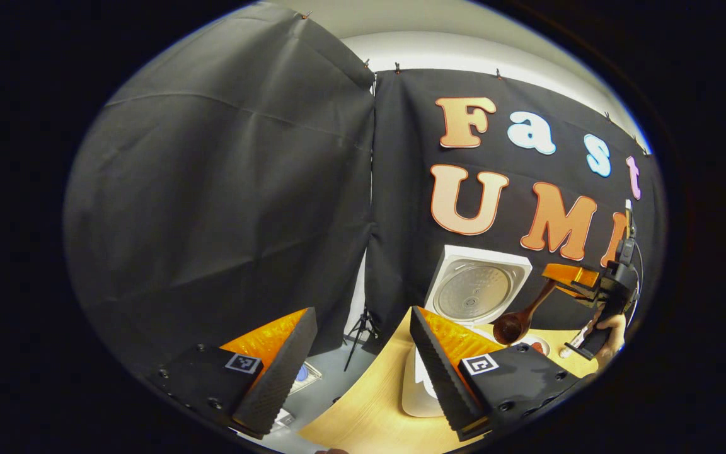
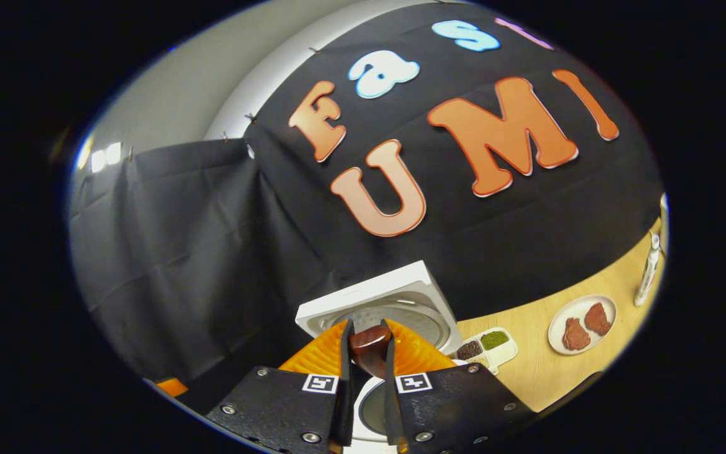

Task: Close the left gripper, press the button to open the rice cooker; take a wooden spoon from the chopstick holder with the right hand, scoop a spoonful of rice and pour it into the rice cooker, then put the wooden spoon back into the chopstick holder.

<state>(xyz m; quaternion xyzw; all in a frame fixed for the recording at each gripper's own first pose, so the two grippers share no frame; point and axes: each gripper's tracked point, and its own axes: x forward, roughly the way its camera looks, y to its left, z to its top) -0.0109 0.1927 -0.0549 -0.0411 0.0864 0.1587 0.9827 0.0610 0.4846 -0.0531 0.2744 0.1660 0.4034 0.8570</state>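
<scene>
The white rice cooker (image 1: 423,384) stands on the wooden table with its lid (image 1: 476,290) raised upright. My left gripper (image 1: 360,372) is open, near the table's left edge and short of the cooker, holding nothing. Farther right, my right gripper (image 1: 580,280) is shut on the handle of a dark wooden spoon (image 1: 517,323), whose bowl hangs tilted over the cooker. In the right gripper view, the right gripper (image 2: 368,329) pinches the spoon (image 2: 369,345) directly above the cooker's open pot (image 2: 372,407), in front of the lid (image 2: 394,296). Whether the spoon holds rice I cannot tell.
A divided tray of grains (image 2: 488,347) lies right of the cooker, then a plate with two pieces of meat (image 2: 583,325) and a slim white bottle (image 2: 648,271). A hand (image 1: 612,334) holds the right gripper. A tripod (image 1: 363,331) stands on the floor beyond the table's left edge.
</scene>
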